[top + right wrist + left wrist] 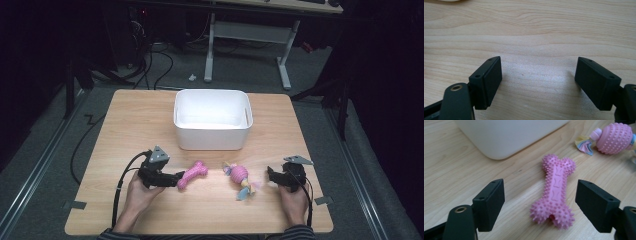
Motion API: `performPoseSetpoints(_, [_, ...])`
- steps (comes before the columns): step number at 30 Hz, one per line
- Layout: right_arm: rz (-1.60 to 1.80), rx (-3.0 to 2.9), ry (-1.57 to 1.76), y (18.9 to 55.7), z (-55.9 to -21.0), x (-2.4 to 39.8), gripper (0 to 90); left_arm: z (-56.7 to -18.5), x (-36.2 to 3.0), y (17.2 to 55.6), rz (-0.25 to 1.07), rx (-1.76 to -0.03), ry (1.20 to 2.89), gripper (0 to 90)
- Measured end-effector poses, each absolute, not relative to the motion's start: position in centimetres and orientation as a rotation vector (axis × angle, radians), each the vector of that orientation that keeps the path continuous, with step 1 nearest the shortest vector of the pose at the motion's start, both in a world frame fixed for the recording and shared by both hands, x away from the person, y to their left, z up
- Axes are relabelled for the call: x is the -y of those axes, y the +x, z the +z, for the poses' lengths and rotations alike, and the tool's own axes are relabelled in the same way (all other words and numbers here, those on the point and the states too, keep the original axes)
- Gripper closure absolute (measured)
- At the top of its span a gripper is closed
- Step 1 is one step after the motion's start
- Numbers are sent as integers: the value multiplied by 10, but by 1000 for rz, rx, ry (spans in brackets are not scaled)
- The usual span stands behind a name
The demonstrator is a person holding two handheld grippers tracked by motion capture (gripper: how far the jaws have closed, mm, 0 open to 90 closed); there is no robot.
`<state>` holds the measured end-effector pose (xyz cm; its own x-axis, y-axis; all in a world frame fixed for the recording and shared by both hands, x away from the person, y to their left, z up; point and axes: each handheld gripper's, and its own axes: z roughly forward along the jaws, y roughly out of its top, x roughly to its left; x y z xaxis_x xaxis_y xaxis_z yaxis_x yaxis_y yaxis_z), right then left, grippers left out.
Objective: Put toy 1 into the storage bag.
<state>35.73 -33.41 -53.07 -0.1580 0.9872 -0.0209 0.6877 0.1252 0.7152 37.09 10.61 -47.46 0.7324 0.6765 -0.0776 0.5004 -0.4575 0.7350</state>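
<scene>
Bare table (210, 210) nearside; white bin (213, 120) blocks centre; two toys between grippers.

The bone toy (555, 191) is pink with nubs all over. The ball toy (615, 138) is pink, dotted, with pastel fabric ends. The bin (212, 120) is white; the table (130, 125) shows pale wood grain.

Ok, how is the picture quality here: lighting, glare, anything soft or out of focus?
High view: the wooden table is lit, the surroundings fall into near black, and the white bin looks overexposed inside. Left gripper view: the pink bone toy is sharp, while the pink spiky ball toy at the corner is slightly soft. Right gripper view: a pale sheen lies on the wood between the open jaws.
</scene>
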Motion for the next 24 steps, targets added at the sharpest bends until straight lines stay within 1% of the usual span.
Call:
performPoseSetpoints(7, [783,-1907,1612,357,-531,334,219,-483,-90,378,247,-858,2231,275])
performPoseSetpoints(16, [784,-1909,1611,357,-531,334,219,-487,-71,386,240,-829,2289,309])
performPoseSetpoints(24, [784,-1909,1611,357,-531,334,219,-498,-60,393,242,-825,2348,377])
